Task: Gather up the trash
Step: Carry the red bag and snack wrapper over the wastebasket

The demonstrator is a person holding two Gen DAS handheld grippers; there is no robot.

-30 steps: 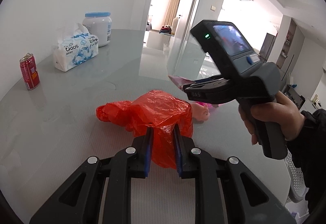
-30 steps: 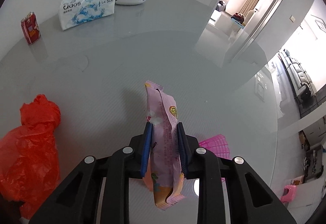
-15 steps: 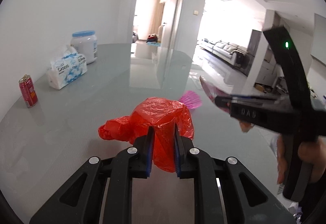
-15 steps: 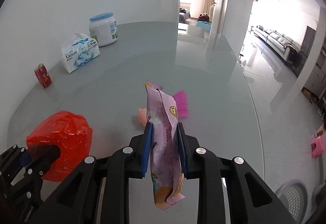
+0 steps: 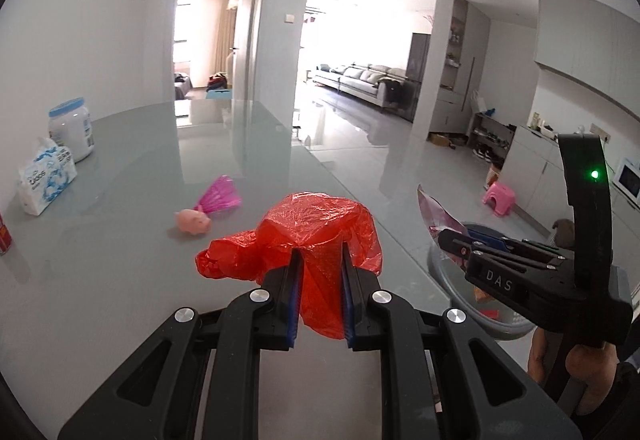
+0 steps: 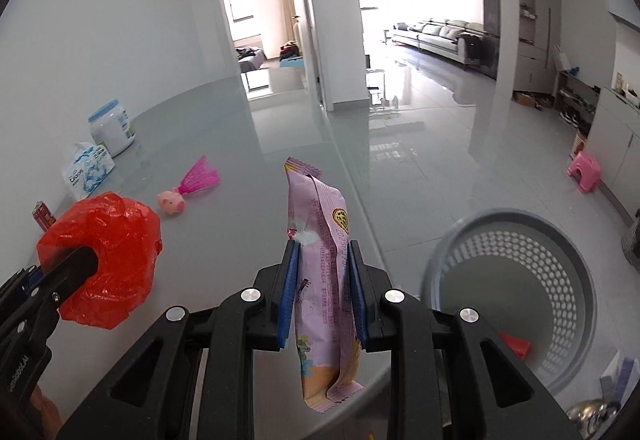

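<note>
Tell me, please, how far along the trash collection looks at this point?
Already done: a red scrap lies in the grey perforated bin beside the table. In hand: the left gripper is shut on the red plastic bag, and the right gripper is shut on the pink snack wrapper; neither is over the bin yet. Left: dropping both in.

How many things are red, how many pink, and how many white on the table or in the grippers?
Red: 2, plastic bag and soda can.
Pink: 3, snack wrapper, pig toy, shuttlecock.
White: 2, tissue pack, jar.
Total: 7
</note>
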